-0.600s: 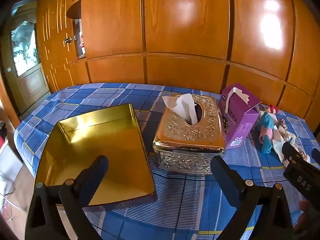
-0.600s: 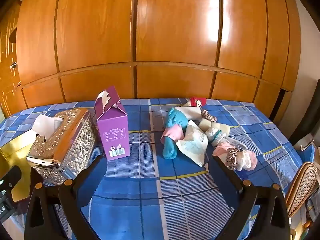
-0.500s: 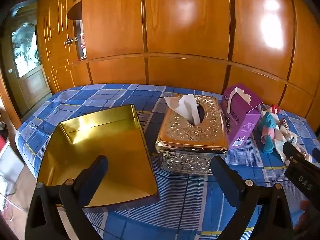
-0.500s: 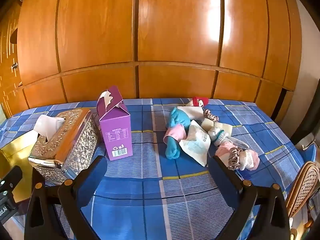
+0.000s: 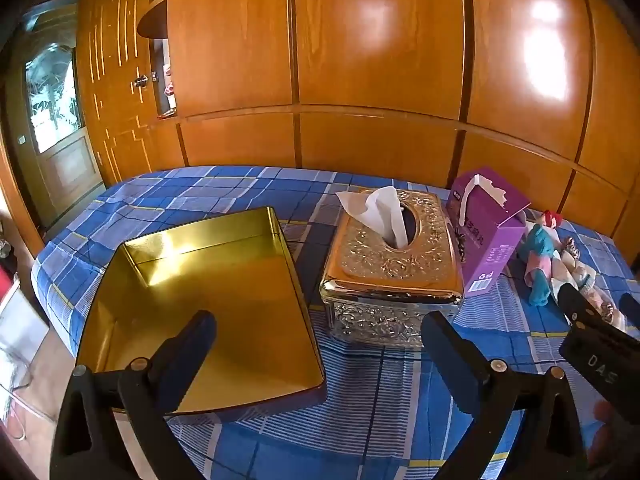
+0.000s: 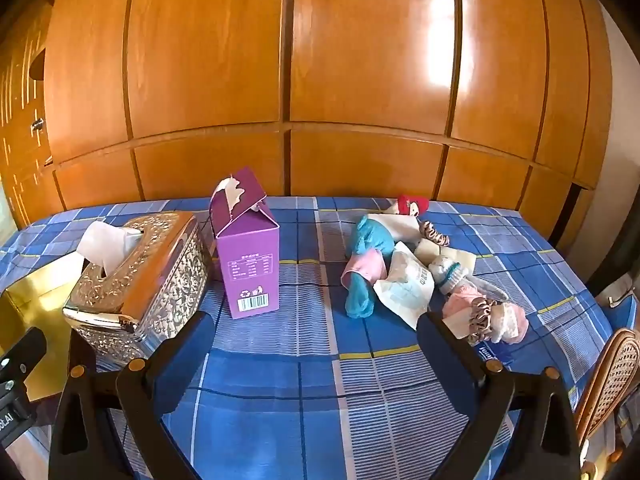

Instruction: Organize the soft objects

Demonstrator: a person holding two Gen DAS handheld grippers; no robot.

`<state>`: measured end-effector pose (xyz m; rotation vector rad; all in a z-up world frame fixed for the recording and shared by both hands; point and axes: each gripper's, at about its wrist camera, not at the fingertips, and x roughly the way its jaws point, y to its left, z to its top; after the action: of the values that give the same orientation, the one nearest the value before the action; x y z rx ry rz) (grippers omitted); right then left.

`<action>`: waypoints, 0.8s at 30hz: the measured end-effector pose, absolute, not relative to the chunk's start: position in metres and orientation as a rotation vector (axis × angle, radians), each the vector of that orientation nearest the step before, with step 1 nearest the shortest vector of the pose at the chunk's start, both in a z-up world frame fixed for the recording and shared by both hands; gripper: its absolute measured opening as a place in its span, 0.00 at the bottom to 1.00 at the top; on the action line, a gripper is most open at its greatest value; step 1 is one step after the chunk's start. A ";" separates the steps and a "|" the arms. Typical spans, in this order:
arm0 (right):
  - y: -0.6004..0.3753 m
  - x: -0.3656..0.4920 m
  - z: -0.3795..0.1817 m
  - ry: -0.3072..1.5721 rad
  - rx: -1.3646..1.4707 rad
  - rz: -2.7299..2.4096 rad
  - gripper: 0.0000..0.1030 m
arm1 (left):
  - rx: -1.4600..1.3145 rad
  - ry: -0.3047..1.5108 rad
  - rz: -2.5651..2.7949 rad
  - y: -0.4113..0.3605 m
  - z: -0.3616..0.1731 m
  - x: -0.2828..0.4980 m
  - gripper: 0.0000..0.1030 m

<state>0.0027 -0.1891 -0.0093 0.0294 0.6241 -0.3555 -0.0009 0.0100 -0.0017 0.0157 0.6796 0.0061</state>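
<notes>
A pile of soft things lies on the blue checked tablecloth (image 6: 304, 364): a teal and pink sock (image 6: 362, 268), a white pouch (image 6: 406, 286), pink socks with a scrunchie (image 6: 486, 314), a red piece (image 6: 412, 204). The pile also shows at the right of the left wrist view (image 5: 540, 256). An empty gold tin tray (image 5: 208, 296) lies at the left. My left gripper (image 5: 316, 344) is open and empty above the tray's near corner. My right gripper (image 6: 316, 340) is open and empty, short of the pile.
An ornate metal tissue box (image 5: 394, 264) stands between the tray and a purple carton (image 5: 490, 232); both also show in the right wrist view, the tissue box (image 6: 140, 276) and the carton (image 6: 248, 256). A wooden panelled wall (image 6: 320, 80) backs the table. A wicker chair (image 6: 608, 380) stands at the right.
Both views have shifted slightly; the objects sit a little lower and nearer the right in each frame. Both grippers stay open and empty.
</notes>
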 end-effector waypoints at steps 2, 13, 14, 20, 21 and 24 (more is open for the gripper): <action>-0.188 0.002 -0.009 0.624 0.024 -0.352 1.00 | 0.018 0.680 0.006 0.009 -0.001 -0.001 1.00; -0.183 0.001 -0.011 0.628 0.013 -0.344 1.00 | 0.026 0.666 -0.001 0.012 0.003 -0.007 1.00; -0.182 0.001 -0.011 0.625 0.012 -0.343 1.00 | 0.027 0.663 -0.002 0.012 0.003 -0.007 1.00; -0.183 0.000 -0.010 0.617 0.013 -0.341 1.00 | 0.039 0.653 -0.006 0.011 0.006 -0.010 1.00; -0.183 -0.001 -0.010 0.616 0.013 -0.340 1.00 | 0.041 0.652 -0.007 0.011 0.006 -0.010 1.00; -0.185 0.000 -0.011 0.617 0.020 -0.341 1.00 | 0.044 0.643 0.000 0.011 0.009 -0.011 1.00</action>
<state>-0.0003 -0.1848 -0.0114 0.0200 0.6167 -0.3414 -0.0109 0.0111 0.0086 0.0444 0.6425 -0.0004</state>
